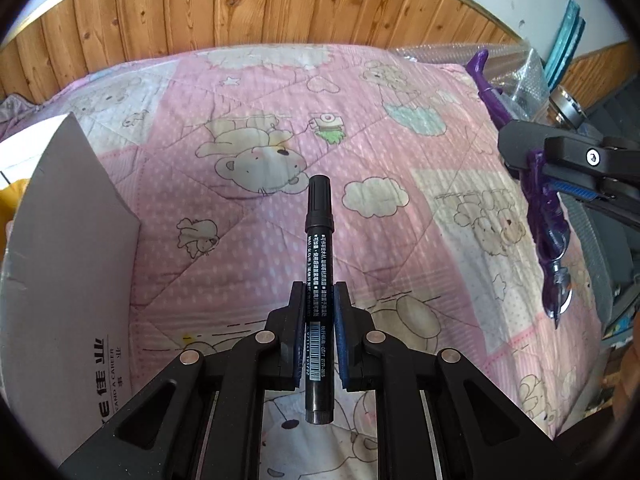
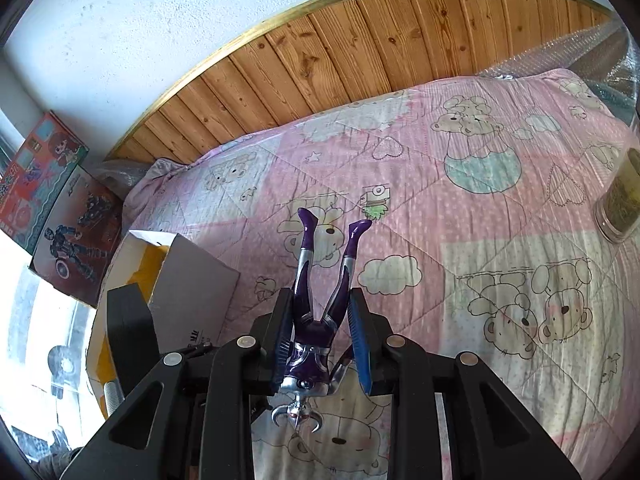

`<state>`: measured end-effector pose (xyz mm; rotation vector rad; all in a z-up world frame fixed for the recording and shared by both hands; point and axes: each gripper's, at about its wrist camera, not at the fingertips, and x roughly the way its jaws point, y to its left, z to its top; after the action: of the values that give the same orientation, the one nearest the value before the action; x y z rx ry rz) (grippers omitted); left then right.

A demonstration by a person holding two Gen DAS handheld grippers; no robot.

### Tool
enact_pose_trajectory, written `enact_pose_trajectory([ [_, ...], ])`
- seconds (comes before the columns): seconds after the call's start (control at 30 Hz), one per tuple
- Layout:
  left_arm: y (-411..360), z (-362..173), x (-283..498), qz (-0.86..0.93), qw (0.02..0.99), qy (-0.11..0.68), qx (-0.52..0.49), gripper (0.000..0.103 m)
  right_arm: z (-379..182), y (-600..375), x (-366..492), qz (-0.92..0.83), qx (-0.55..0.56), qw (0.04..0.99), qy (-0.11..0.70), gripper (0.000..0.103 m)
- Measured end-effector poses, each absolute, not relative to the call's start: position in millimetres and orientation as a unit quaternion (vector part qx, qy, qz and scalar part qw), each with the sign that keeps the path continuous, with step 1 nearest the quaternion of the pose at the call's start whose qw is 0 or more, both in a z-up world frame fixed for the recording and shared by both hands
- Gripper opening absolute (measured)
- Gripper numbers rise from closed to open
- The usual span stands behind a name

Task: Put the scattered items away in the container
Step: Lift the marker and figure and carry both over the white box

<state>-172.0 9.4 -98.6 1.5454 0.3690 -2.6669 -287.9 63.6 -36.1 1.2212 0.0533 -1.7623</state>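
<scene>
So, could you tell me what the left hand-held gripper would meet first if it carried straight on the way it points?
Probably just the quilt: the left hand-held gripper, shut on the marker, points down at bare bedding, with the box off to its left.

Cardboard box (image 1: 72, 264) reads "AND A CAREER"; marker (image 1: 318, 280) label unreadable.

Pink bear-print quilt (image 1: 400, 240), wood-panelled wainscot (image 2: 320, 60), white wall (image 2: 120, 20), daylight.
</scene>
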Motion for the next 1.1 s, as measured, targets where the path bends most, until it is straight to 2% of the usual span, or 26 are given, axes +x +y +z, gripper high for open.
enact_pose_trajectory([
  [0.5, 0.8, -44.5, -137.4, -0.885, 0.044, 0.120, 0.447, 0.013, -11.5, 55.0, -249.0, -0.720, 0.474, 0.505, 0.030, 0.029],
  [1.1, -13.0, -9.8, -91.2, -0.900, 0.058, 0.137, 0.409, 0.013, 4.6, 48.3, -207.3, -0.718, 0.452, 0.528, 0.040, 0.029],
])
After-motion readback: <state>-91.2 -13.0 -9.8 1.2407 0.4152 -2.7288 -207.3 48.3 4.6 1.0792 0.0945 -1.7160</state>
